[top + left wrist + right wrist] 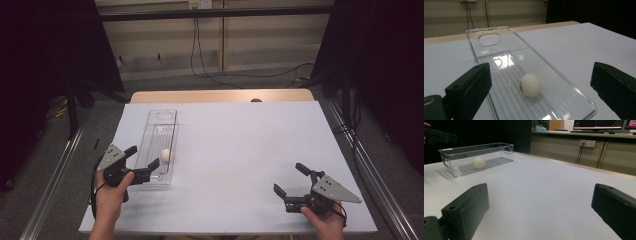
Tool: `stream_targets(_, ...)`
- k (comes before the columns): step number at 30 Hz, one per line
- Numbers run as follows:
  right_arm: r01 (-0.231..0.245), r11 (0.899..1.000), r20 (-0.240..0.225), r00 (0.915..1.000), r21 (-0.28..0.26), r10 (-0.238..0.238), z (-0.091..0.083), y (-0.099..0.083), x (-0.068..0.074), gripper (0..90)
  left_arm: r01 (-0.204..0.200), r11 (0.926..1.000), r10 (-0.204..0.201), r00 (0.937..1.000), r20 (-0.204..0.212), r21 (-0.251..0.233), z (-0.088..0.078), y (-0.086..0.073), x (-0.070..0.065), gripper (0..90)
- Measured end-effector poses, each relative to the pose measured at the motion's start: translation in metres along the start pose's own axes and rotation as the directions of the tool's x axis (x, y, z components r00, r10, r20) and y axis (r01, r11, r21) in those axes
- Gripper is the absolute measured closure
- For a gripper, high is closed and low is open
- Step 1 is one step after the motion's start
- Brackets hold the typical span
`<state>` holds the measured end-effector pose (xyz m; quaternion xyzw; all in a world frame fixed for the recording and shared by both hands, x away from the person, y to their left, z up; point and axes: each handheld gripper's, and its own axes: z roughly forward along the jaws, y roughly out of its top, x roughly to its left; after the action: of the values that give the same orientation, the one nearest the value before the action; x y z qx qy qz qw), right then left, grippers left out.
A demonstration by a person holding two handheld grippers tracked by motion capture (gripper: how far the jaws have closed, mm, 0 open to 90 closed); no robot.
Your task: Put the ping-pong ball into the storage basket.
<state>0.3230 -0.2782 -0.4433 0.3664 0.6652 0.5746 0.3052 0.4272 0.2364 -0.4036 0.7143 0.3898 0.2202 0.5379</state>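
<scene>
While the left gripper (145, 161) hovers spread over a ribbed clear plastic tray (161, 131), smooth white ball (165, 154) inside, right gripper (291, 177) spread, empty.

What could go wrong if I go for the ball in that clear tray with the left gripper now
The white ball lies loose on the clear tray's ribbed floor, so a jaw nudge may roll it away. The open left gripper straddles the near end; its jaws might catch the thin wall and shove the tray.
</scene>
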Motion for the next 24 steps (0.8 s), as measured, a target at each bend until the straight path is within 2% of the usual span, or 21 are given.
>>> stream_targets(8, 0.0, 1.0, 0.001, 1.0, 0.0, 0.0, 0.0001, 0.0, -0.0002, 0.8, -0.02, 0.9998, 0.02, 0.9998, 0.006, -0.004, -0.0045, -0.0037, -0.0007, 3.7)
stream_targets(13, 0.001, 1.0, 0.0, 1.0, -0.001, -0.001, 0.0, 0.0001, -0.0001, 0.9, -0.011, 0.9996, 0.011, 0.9999, 0.01, -0.026, -0.006, -0.0058, -0.0038, 3.6)
stream_targets(15, 0.004, 1.0, 0.0, 1.0, -0.002, -0.004, 0.0, 0.0002, -0.0001, 0.8, -0.023, 0.9997, 0.023, 0.9997, 0.006, -0.014, -0.0073, -0.0061, -0.0042, 3.6)
stream_targets(19, 0.004, 1.0, 0.002, 1.0, -0.003, -0.004, -0.0001, 0.0002, -0.0004, 0.8, -0.009, 0.9996, 0.009, 1.0, -0.001, -0.028, -0.0074, -0.0076, -0.0052, 3.6)
stream_targets(24, 0.001, 1.0, 0.005, 1.0, -0.005, -0.001, -0.0003, 0.0003, -0.0002, 0.8, -0.013, 0.9997, 0.013, 0.9999, -0.002, -0.023, -0.0093, -0.0103, -0.0049, 3.6)
